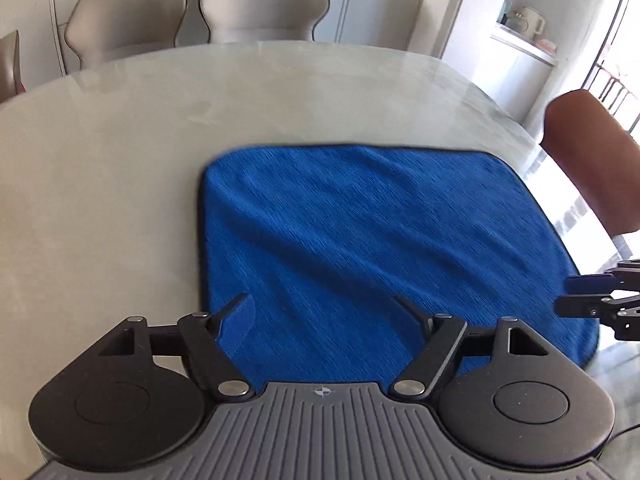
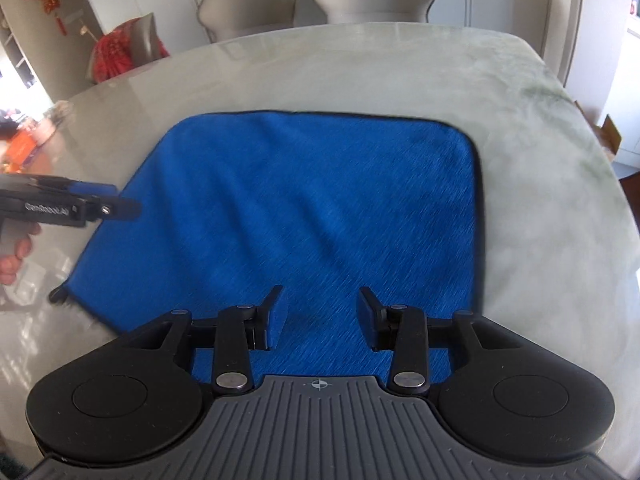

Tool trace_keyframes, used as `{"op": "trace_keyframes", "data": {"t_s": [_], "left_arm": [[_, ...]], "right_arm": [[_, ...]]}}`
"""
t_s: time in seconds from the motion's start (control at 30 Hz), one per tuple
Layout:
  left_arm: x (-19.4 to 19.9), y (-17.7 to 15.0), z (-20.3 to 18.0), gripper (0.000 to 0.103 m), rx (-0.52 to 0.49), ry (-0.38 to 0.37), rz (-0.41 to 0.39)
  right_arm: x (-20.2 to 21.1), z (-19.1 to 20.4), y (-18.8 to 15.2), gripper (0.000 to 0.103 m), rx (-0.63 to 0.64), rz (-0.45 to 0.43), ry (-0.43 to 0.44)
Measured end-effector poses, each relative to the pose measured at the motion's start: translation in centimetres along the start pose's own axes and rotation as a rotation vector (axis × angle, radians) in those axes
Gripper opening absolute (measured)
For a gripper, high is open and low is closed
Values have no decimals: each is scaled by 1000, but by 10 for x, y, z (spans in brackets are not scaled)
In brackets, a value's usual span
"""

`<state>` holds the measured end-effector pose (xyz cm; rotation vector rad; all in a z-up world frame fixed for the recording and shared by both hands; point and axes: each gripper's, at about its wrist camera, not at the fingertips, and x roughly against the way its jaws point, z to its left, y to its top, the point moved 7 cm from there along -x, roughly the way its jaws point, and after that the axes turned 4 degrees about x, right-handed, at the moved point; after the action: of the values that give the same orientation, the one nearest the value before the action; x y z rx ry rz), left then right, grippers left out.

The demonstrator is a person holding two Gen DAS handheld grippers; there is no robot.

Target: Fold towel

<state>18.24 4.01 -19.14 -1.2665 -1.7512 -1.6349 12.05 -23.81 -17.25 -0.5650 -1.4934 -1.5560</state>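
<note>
Both cams ride right behind their own fingers, low over the near side of the table (image 1: 120, 152), tilted down and looking across it toward the grey chairs (image 1: 264, 4) on the far side. The left wrist cam sits over the blue towel (image 1: 360, 232) toward its left edge, close in, and it catches the right gripper (image 1: 564, 296) poking in from its right border. The right wrist cam hangs above the towel's near right part, just as close, and sees the left gripper (image 2: 128, 200) coming in from its left. Shared ground: the whole towel, the tabletop beyond it, and both chairs.
</note>
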Motion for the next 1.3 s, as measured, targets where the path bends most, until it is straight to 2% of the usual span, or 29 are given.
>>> {"op": "trace_keyframes", "data": {"t_s": [0.1, 0.27, 0.37, 0.43, 0.5, 0.63, 0.7, 0.77, 0.97, 1.17, 1.3], "left_arm": [[-1, -20, -2, 79, 13, 29, 49], [8, -41, 2, 81, -72, 163, 66], [15, -51, 6, 80, -55, 173, 56], [17, -57, 13, 89, -1, 203, 65], [20, -62, 25, 93, 44, 223, 62], [26, -68, 31, 91, 58, 211, 48], [32, -69, 34, 89, 103, 189, 40], [43, -69, 37, 88, 131, 169, -3], [42, -73, 40, 88, 132, 168, 13], [42, -76, 37, 87, 71, 211, 37], [41, -76, 37, 82, 71, 222, 32]], "right_arm": [[3, -1, -18, 40, -31, 28, -24], [8, -13, -33, 40, -60, 36, -58], [13, -16, -39, 40, -83, 32, -68], [15, -16, -43, 40, -75, 28, -81], [17, -17, -47, 40, -76, 32, -93], [18, -17, -48, 40, -79, 25, -94], [17, -16, -48, 40, -78, 33, -103], [20, -14, -46, 40, -91, 38, -115], [27, -10, -49, 43, -126, 12, -108], [35, -10, -55, 46, -140, 9, -111], [40, -8, -58, 47, -148, 5, -109]]}}
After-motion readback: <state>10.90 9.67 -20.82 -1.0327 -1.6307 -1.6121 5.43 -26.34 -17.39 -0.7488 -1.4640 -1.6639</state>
